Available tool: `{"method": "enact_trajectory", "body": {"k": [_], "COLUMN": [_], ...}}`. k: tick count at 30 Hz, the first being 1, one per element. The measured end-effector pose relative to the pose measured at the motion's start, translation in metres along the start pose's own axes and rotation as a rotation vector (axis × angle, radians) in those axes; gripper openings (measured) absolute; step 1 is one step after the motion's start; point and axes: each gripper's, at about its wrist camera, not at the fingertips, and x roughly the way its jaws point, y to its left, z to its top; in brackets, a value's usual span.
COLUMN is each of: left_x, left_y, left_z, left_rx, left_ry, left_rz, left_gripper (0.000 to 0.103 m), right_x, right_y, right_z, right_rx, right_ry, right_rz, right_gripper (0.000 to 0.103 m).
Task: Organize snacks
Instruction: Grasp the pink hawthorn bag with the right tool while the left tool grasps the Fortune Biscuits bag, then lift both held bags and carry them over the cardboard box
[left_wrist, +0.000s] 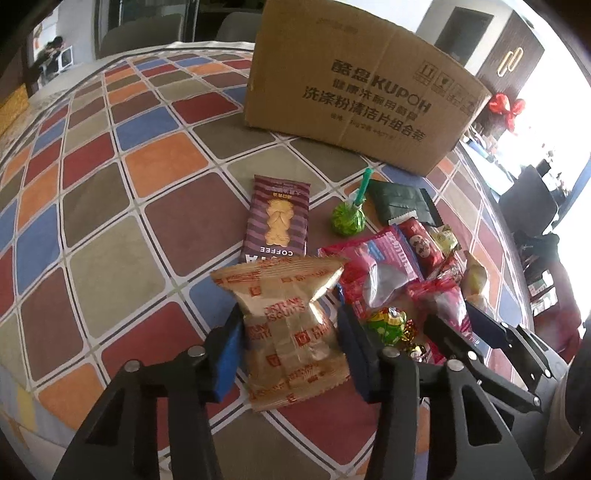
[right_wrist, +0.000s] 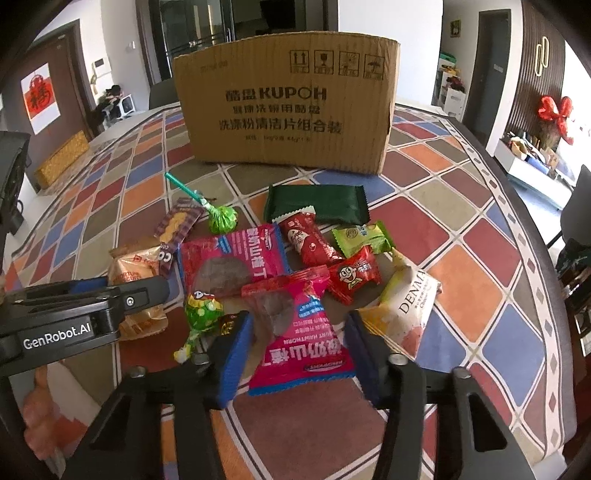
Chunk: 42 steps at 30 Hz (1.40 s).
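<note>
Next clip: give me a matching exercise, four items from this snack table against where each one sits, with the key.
Things:
1. tan translucent biscuit packet
2. pink hawthorn snack packet
3. brown cardboard box
4. green foil-wrapped lollipop

Places:
A. standing behind the snack pile, at the far side of the checked tablecloth
B. between the pads of the left gripper
C. lying just behind the pile, stick pointing away
D. between the pads of the right gripper

Pairs: 1-B, 2-D, 3-A, 4-C
</note>
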Motion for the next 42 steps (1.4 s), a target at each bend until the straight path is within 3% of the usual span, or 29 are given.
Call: {"method": "enact_trajectory", "body": {"k": [6,21,30,42], "left_x": [-0.005,-0.053,-0.08,-0.099], "left_y": [-0.004,-0.02,-0.024,-0.037], "left_z": [-0.003,0.01,0.039,0.107], "left_rx": [0.038,0.173,0.229,0.289], "left_ry": [-0.013,-0.186,-0.264,-0.375], "left_rz": [-0.001,0.011,-0.035,0.01], "left_gripper": [0.045,0.045,0.045,0.045], "right_x": [-0.001,-0.036,-0.065,-0.085], "right_y": [-0.002,0.006,0.007,0.005], "right_z": [-0.001,0.014,0.047,0.117], "right_rx": [0.02,0.032,0.034,0.0], "right_ry": [0.003,-0.111,-0.231,-0.356], "right_rz": [0.014,0.037,0.046,0.019], "right_gripper": [0.038,0.038,0.038,0.038]}}
